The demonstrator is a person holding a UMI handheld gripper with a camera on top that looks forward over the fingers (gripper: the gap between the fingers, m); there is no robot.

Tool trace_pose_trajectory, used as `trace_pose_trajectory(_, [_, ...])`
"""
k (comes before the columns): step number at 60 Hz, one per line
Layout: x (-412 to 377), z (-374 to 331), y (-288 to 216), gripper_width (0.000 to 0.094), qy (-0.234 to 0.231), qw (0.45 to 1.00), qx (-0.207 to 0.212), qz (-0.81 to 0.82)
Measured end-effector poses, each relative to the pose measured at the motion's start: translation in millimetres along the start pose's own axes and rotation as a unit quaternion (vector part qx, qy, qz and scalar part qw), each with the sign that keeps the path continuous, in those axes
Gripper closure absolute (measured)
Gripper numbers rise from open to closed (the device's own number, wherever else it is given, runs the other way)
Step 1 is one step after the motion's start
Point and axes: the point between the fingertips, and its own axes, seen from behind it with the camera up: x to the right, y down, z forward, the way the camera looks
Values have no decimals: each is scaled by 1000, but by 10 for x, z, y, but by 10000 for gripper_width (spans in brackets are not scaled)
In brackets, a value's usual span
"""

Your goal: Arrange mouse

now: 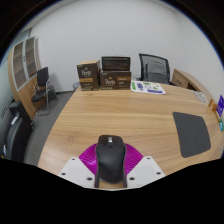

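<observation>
A black computer mouse sits between my gripper's two fingers, its front end pointing out along them. The magenta pads press against both of its sides, so the gripper is shut on the mouse. It is held above the near part of a wooden table. A dark grey mouse pad lies flat on the table, ahead and to the right of the fingers.
Cardboard boxes stand at the table's far edge, with a black office chair behind them. Papers lie at the far right of the table. More chairs stand to the left on the grey floor.
</observation>
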Motion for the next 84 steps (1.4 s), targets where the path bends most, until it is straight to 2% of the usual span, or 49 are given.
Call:
trace_pose_trajectory(7, [75,-326,-347,627,-14,1000,17,16])
trace_pose_trajectory(16, [646,-782,-1146,628,-3,996,76,35])
trace_pose_trajectory(22, [1326,-948,-1579,629,30,993,102,42])
trace_pose_trajectory(27, [1978,-962,-1700,629,71,991,105,40])
trace_pose_trajectory(34, [2809,-809,-1521,630,111,989,81,49])
trace_pose_trajectory(41, [3446,-545,-1114,629,148,987,41,48])
trace_pose_trajectory(52, [3749,-80,-507,630,137,988,-10,73])
trace_pose_trajectory(69, [3669,218,-132,625,111,991,-36,65])
trace_pose_trajectory(82, [3659,239,-105,411,111,992,-37,53])
trace_pose_trajectory(84, [3664,230,-111,320,114,992,-36,52])
